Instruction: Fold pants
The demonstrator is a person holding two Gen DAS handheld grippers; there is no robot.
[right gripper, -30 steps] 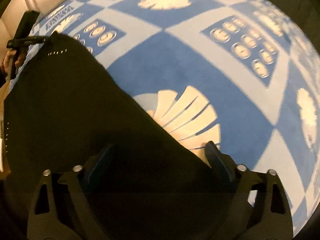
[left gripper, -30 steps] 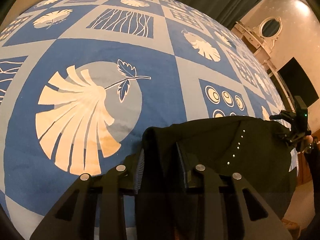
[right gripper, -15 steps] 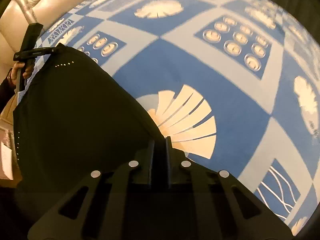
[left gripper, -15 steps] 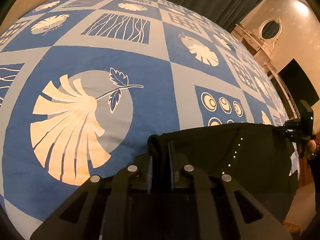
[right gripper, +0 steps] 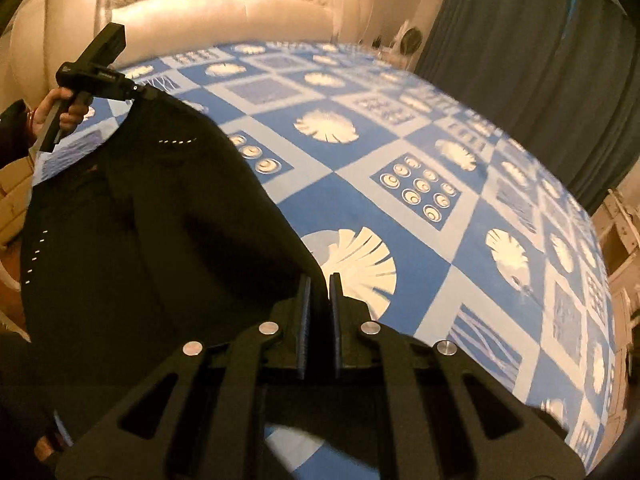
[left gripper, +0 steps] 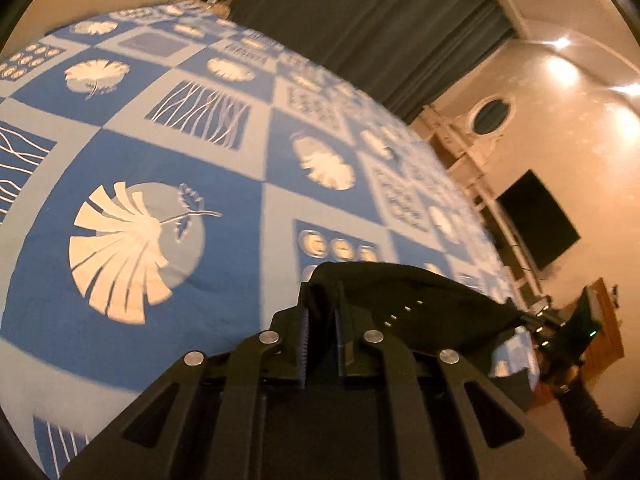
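Observation:
The black pants (left gripper: 404, 292) with small silver studs hang stretched between my two grippers, partly above the blue bedspread (left gripper: 168, 152). My left gripper (left gripper: 322, 300) pinches one edge of the fabric, its jaws still closing tight on the cloth between them. In the right wrist view the pants (right gripper: 140, 220) drape down to the left. My right gripper (right gripper: 319, 280) is shut on their near edge. The left gripper (right gripper: 140, 92) shows at the far corner, a hand (right gripper: 60, 112) holding it. The right gripper (left gripper: 576, 328) appears blurred at the right edge of the left wrist view.
The patterned blue and white bedspread (right gripper: 420, 220) covers a wide bed. A cream tufted headboard (right gripper: 224, 8) stands behind it. Dark curtains (left gripper: 360, 20) hang along the far side. A black screen (left gripper: 536, 220) and white furniture with an oval mirror (left gripper: 490, 116) stand at the right.
The right jaws, wide open a second ago, shut on the pants' edge. The left jaws narrowed onto the fabric. Both grippers rose, lifting the pants off the bedspread.

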